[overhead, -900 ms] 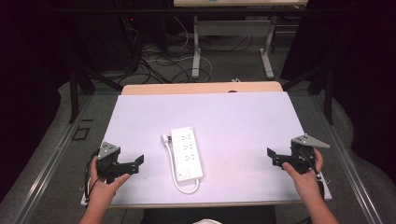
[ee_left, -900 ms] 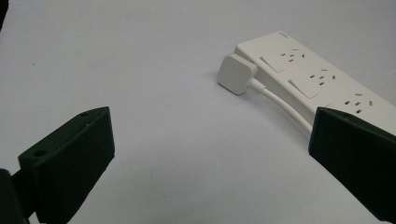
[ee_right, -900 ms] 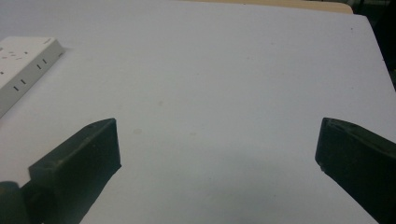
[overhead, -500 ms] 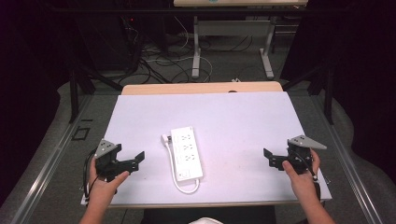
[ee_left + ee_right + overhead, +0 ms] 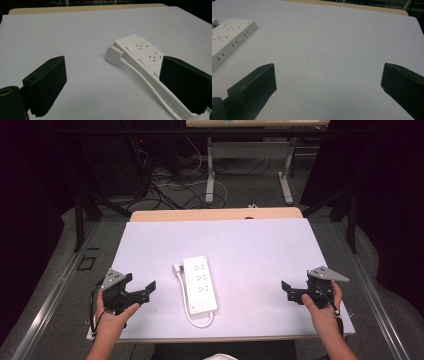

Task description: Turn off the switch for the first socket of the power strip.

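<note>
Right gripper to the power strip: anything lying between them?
No. In the high view only bare white tabletop separates the right gripper from the power strip. The right gripper view shows the same bare stretch beyond its open jaws.

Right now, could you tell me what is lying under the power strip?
The power strip lies flat on the white table; its plug and cable rest beside it. Anything beneath its body is covered.

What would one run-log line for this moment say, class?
left gripper: open, empty | right gripper: open, empty | power strip: flat mid-table, untouched, plug beside it
</note>
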### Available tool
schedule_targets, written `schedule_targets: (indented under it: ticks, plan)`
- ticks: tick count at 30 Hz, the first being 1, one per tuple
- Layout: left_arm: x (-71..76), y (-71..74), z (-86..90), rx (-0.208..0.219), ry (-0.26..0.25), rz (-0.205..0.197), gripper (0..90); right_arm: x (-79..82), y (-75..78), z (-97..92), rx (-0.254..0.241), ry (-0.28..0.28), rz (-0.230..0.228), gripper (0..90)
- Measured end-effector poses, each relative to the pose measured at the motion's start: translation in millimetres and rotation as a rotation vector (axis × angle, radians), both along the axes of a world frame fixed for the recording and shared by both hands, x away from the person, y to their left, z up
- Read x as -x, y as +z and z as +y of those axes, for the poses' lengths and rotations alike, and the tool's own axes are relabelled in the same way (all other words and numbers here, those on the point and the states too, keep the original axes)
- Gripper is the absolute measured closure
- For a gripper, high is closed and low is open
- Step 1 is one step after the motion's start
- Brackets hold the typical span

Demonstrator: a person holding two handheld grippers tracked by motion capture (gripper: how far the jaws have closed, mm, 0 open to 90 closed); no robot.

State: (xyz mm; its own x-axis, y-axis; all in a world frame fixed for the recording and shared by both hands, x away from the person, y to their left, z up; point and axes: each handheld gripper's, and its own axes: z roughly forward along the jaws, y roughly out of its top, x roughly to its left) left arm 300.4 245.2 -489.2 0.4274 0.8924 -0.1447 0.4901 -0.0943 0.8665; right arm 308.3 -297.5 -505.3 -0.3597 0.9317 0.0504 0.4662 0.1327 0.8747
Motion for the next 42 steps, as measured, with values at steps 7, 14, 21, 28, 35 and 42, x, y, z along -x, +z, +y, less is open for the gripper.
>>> schedule_targets:
  ticks: [7, 14, 21, 28, 35, 42]
  plan:
    - [0.1, 3.4, -7.1, 0.007, -0.014, -0.001, 12.1, 3.5, 0.3, 0.5, 0.006, 0.004, -0.009, 0.0]
    - [0.6, 4.9, -14.2, 0.021, -0.038, 0.001, 15.7, 4.4, -0.7, -0.6, 0.021, 0.014, -0.006, 0.0]
    - [3.1, 5.4, -21.6, 0.020, -0.070, 0.008, 20.2, 3.4, -3.2, -2.6, 0.015, 0.007, 0.005, 0.0]
    - [6.7, 6.7, -30.9, 0.010, -0.088, -0.009, 31.3, 3.2, -4.3, -0.4, 0.010, 0.003, 0.002, 0.0]
    - [5.7, 7.1, -36.8, -0.009, -0.087, -0.011, 40.9, 2.6, -4.7, -0.5, 0.017, 0.007, 0.002, 0.0]
    - [1.0, 11.5, -41.7, 0.002, -0.096, -0.011, 47.0, 2.6, -4.5, 0.4, 0.010, 0.008, 0.010, 0.0]
